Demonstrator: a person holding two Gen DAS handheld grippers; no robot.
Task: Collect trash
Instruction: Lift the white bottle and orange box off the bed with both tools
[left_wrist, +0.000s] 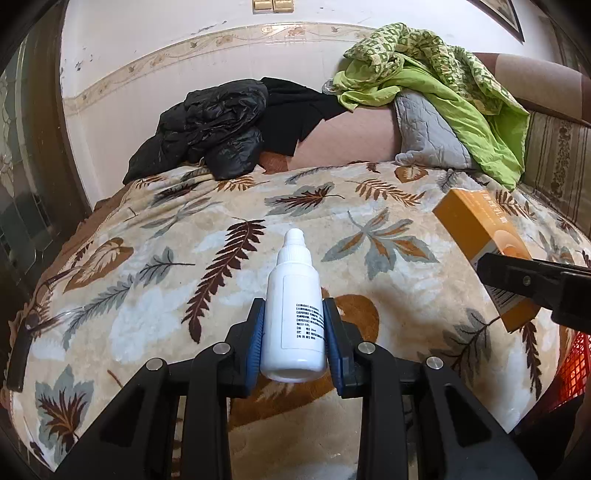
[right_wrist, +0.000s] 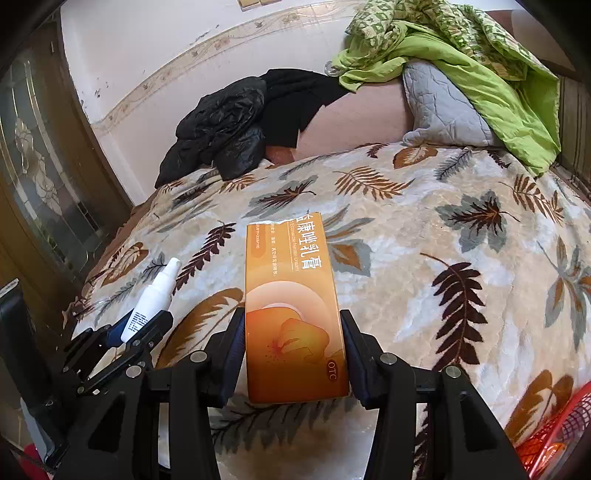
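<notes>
While the blue-padded fingers (left_wrist: 258, 339) of the left gripper (left_wrist: 294, 341) press both sides of a small white plastic dropper bottle (left_wrist: 293, 314), its nozzle points away; the right gripper (right_wrist: 293, 350) is closed on a long orange cardboard medicine box (right_wrist: 291, 310), held flat by its near end; both things are above the bed's beige leaf-patterned fleece blanket (left_wrist: 155, 266); farther back lie a crumpled black jacket (left_wrist: 207, 136) and a green patterned quilt (left_wrist: 436, 81) over a grey pillow (left_wrist: 424, 133); a red mesh basket (right_wrist: 554, 432) shows at the lower right.
</notes>
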